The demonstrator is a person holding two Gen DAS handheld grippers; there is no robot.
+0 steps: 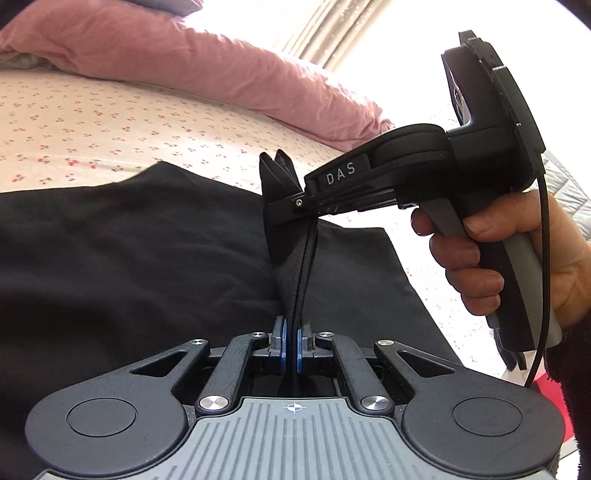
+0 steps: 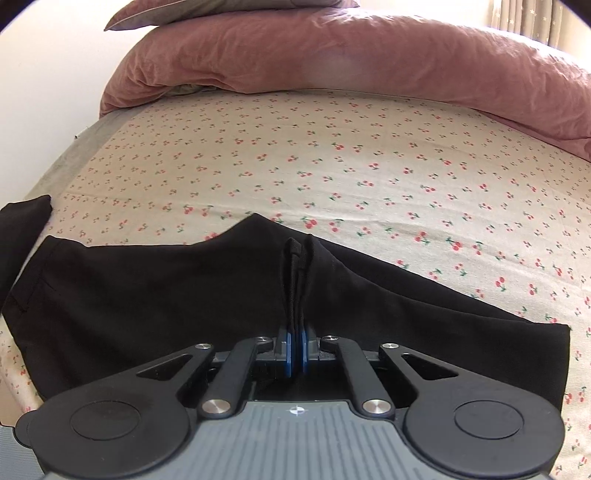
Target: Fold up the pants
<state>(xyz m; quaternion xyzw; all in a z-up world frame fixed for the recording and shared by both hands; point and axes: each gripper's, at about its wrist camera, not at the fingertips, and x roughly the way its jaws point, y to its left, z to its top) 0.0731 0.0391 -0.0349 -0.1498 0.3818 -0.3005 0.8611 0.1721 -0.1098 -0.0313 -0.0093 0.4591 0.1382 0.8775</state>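
Black pants point(image 1: 129, 240) lie spread on a cherry-print bed sheet point(image 1: 74, 122). My left gripper point(image 1: 292, 343) is shut on a raised edge of the pants, with cloth pinched between the blue pads. In the left wrist view my right gripper point(image 1: 284, 206), held by a hand, is shut on the same raised edge a little farther along, so the cloth stretches between the two. In the right wrist view the right gripper point(image 2: 296, 350) is shut on a bunched fold of the pants point(image 2: 147, 295), which lie flat across the sheet point(image 2: 332, 166) below.
A pink duvet point(image 2: 332, 55) is heaped along the far side of the bed, also in the left wrist view point(image 1: 184, 55). A grey pillow point(image 2: 221, 11) lies on it. Curtains point(image 1: 332, 29) hang behind. A separate black cloth piece point(image 2: 22, 221) lies at the left bed edge.
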